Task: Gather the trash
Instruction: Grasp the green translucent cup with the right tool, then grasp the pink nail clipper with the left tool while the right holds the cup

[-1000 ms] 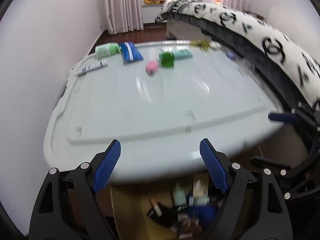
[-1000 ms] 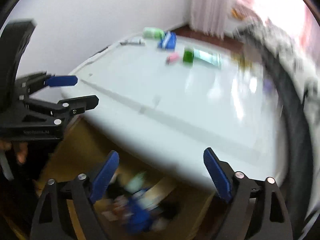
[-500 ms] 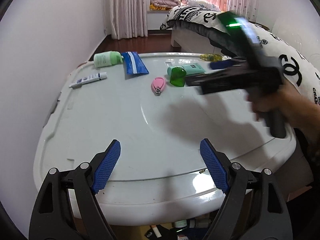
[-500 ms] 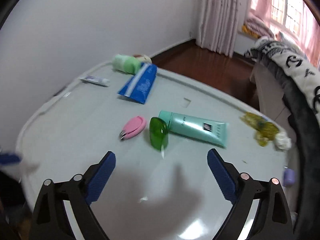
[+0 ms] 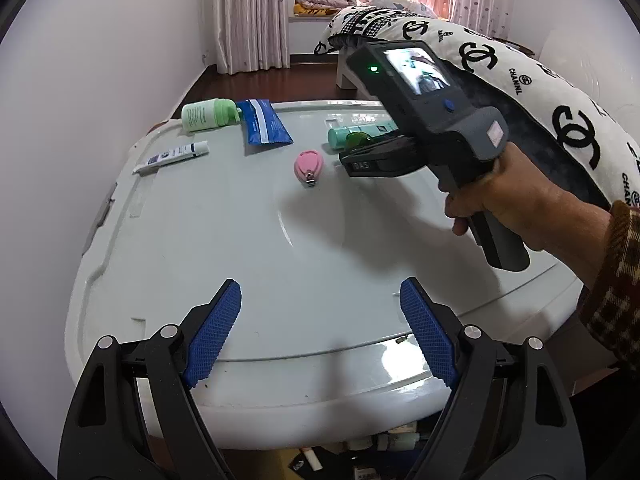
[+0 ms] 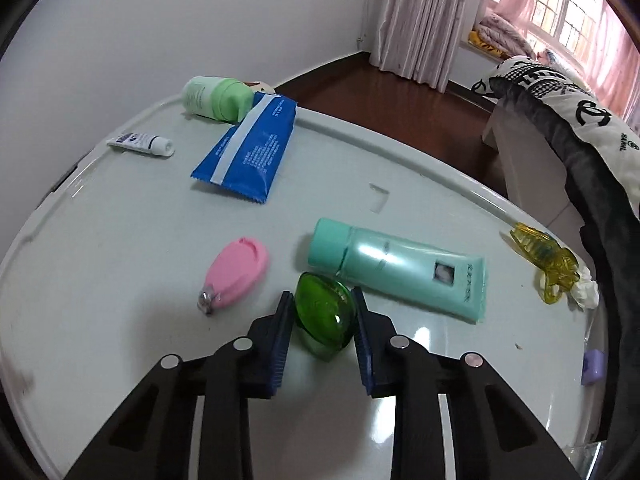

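The right hand-held gripper [image 6: 320, 316] is clenched on a small green bottle [image 6: 325, 314], which lies on the white counter [image 6: 120, 280] touching the cap end of a teal tube [image 6: 400, 272], with a pink nail clipper [image 6: 234, 274] just to its left. The bottle looks smooth and rounded, so it could be squeezed out of the blue pads [image 6: 282, 336] if the grip is taken too near its edge, and the teal tube could be dragged or nudged along when the bottle is lifted, since the two are touching. The left hand-held gripper [image 5: 320, 336] is held released and empty over the near edge of the counter, well apart from everything on it. Farther off, a blue packet [image 6: 248, 152], a light green bottle [image 6: 216, 98], a small white tube [image 6: 142, 142] and a yellow hair clip [image 6: 546, 258] are left uncollected. Compared with half a second ago, the right hand-held gripper has been brought forward and down and closed around the green bottle, having been wide open above the counter then; the left one has barely been shifted, and the things on the counter have not been moved.
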The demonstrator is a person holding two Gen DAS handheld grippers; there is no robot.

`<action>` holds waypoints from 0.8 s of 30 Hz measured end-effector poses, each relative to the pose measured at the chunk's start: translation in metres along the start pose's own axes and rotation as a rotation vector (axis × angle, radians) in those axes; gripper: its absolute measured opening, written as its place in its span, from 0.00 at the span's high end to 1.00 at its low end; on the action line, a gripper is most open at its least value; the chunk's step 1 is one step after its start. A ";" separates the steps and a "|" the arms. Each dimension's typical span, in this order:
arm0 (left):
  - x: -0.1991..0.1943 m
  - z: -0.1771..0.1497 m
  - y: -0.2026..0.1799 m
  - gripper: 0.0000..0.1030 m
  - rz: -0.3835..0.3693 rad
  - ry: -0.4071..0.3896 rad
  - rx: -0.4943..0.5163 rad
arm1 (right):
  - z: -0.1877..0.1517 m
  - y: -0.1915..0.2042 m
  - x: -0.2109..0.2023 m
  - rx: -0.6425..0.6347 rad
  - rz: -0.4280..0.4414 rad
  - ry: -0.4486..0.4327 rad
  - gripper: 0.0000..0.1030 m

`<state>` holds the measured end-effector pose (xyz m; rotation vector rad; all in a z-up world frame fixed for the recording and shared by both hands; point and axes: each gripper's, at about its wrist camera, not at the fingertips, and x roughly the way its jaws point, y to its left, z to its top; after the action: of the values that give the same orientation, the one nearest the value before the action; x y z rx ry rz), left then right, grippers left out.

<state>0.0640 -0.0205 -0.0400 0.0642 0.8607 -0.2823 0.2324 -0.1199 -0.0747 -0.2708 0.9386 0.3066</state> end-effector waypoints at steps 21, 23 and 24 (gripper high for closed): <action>0.088 0.084 -0.003 0.23 -0.006 0.009 -0.040 | -0.104 0.000 -0.202 0.234 0.065 -0.244 0.72; 0.108 0.091 -0.004 0.27 -0.009 0.021 -0.043 | -0.111 0.000 -0.198 0.231 0.068 -0.237 0.72; 0.116 0.093 -0.004 0.29 -0.006 0.027 -0.037 | -0.112 0.001 -0.195 0.209 0.051 -0.228 0.72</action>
<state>0.2033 -0.0659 -0.0663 0.0308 0.8932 -0.2715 0.0406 -0.1864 0.0218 -0.0191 0.7461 0.2775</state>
